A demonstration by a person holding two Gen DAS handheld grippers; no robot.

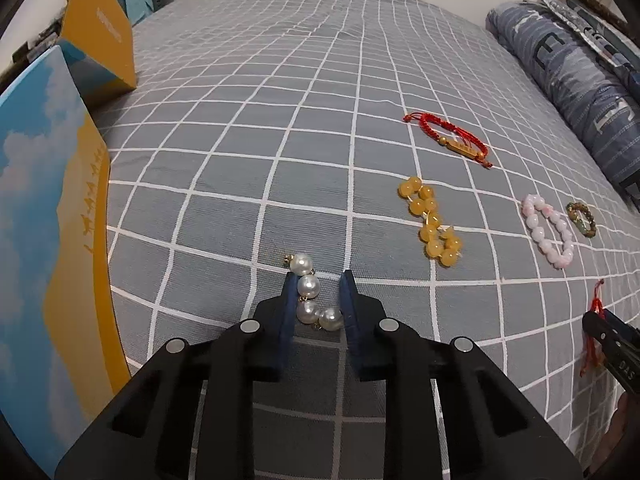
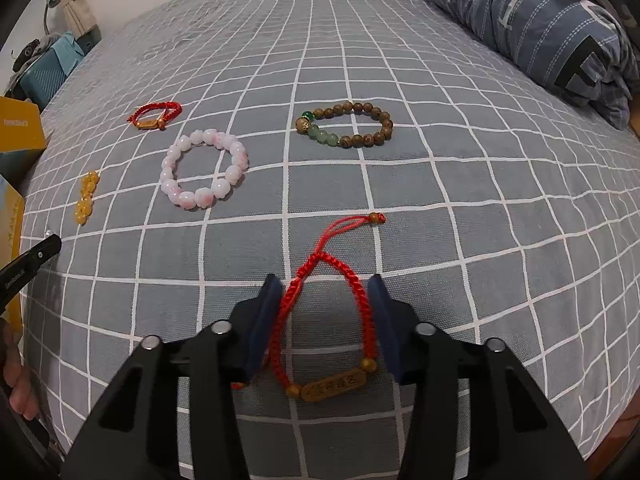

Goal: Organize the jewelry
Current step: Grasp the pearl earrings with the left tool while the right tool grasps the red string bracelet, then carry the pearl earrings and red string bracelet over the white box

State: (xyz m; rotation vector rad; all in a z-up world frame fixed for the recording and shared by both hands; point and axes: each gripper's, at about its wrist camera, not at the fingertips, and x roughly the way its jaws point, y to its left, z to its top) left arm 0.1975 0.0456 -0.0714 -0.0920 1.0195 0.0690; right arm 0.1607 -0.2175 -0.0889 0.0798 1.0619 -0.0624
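Note:
My left gripper (image 1: pixel 318 282) is open, its blue pads either side of a short string of white pearls (image 1: pixel 309 294) lying on the grey checked bedspread (image 1: pixel 240 140). My right gripper (image 2: pixel 324 286) is open around a red braided cord bracelet with a wooden tag (image 2: pixel 326 320), which lies flat. Farther off lie a yellow bead bracelet (image 1: pixel 430 220), a second red cord bracelet (image 1: pixel 448 138), a pink bead bracelet (image 2: pixel 204 170) and a brown-and-green wooden bead bracelet (image 2: pixel 346 124).
A box with a blue-sky and yellow print (image 1: pixel 48 240) stands close at the left, with a yellow open box (image 1: pixel 100 28) behind it. A rolled blue duvet (image 2: pixel 532 20) lies along the right side of the bed.

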